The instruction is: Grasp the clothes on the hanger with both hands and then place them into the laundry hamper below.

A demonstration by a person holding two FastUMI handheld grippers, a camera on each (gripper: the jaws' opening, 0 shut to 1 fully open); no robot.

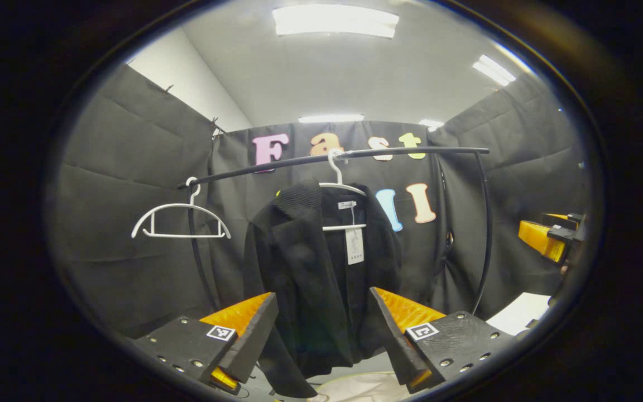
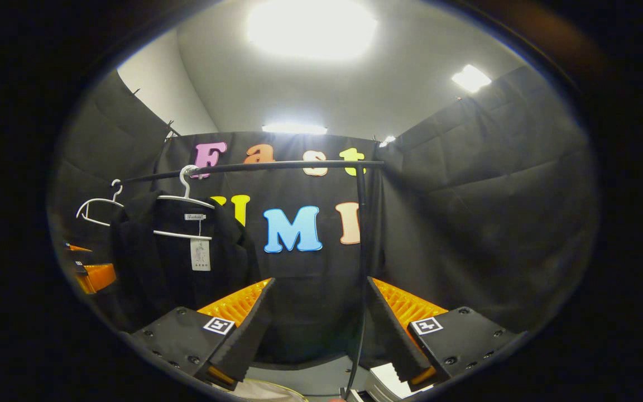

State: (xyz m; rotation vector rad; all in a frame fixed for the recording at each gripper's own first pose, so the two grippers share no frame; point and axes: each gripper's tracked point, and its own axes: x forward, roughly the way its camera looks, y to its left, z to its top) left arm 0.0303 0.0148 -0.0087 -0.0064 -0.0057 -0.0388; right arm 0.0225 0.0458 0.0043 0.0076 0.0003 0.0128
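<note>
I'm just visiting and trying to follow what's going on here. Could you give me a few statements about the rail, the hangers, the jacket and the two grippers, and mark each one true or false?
1. A black jacket hangs on a white hanger on the rail. True.
2. The second hanger on the rail carries a shirt. False: it hangs bare.
3. The left gripper is open, with the jacket showing between its fingers. True.
4. The right gripper is already clamped on the jacket. False: it is open, and in the right gripper view the jacket hangs off to the left of it.
5. A paper tag hangs inside the jacket's neckline. True.
</note>
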